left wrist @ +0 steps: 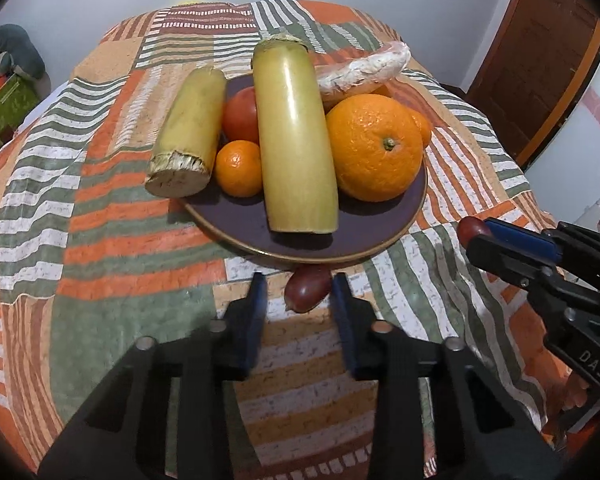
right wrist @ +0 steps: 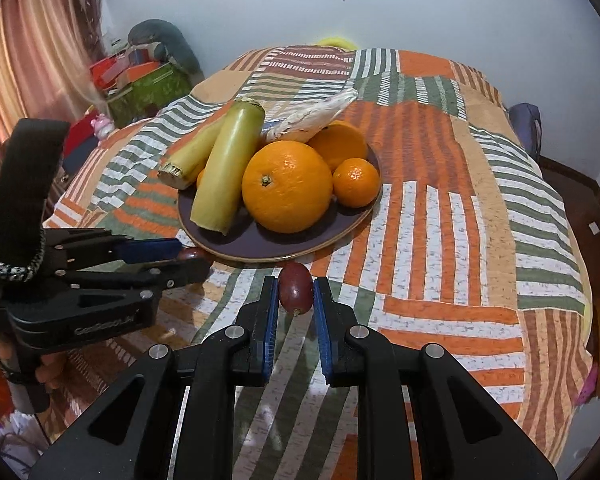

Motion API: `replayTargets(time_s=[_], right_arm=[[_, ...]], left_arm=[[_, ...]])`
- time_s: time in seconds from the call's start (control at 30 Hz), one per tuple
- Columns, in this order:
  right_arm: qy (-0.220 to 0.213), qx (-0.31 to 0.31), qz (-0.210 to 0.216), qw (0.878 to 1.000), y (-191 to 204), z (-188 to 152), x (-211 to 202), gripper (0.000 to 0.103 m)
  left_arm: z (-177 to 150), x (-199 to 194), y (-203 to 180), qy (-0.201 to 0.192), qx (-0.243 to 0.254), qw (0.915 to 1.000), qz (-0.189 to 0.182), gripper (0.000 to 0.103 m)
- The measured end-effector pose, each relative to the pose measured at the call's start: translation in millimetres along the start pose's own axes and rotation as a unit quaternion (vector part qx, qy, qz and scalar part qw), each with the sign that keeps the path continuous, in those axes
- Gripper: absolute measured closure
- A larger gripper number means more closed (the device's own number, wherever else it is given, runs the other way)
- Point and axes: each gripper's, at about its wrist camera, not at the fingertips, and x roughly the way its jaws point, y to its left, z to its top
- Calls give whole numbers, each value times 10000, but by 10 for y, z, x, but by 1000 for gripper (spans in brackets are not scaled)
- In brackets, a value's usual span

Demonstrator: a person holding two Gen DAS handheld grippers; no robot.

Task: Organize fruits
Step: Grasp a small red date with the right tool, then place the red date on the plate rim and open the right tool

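Observation:
A dark plate (left wrist: 256, 232) on the patchwork cloth holds two yellow-green sugarcane pieces (left wrist: 296, 140), a big orange (left wrist: 374, 148), small mandarins (left wrist: 238, 168), a tomato (left wrist: 242, 114) and a wrapped bundle (left wrist: 360, 70). My left gripper (left wrist: 298, 280) is open, its fingers on either side of a dark red grape-like fruit (left wrist: 306, 286) lying at the plate's near rim. My right gripper (right wrist: 296, 290) is shut on another dark red fruit (right wrist: 296, 288), held just in front of the plate (right wrist: 340, 224). It also shows in the left wrist view (left wrist: 474, 230).
The table is covered by a striped orange, green and white cloth (right wrist: 460, 220). Boxes and clutter (right wrist: 140, 84) stand beyond the table's left side. A wooden door (left wrist: 540, 52) is at the far right. A white wall lies behind.

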Motion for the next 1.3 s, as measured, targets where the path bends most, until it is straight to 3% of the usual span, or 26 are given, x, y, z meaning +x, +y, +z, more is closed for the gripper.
replayTargets(time_s=[0.07,0.27,0.53,1.3], right_arm=[[-6,-3,11,10000,2,0,-6,87],[-12,-74,60,10000,58,10,7,87],[-90,-171,144,9997,177,142,91,87],[187,-386,304,9986,336,272,495,87]], left_arm=[[-6,-5,-4,9,-4,10000,-73,81],[-62,-184,-27,-175,206,9996,108,82],[88,-427,206,-517,-106,9985,174,82],[274,-142,357,-534,-280,9981,112,81]])
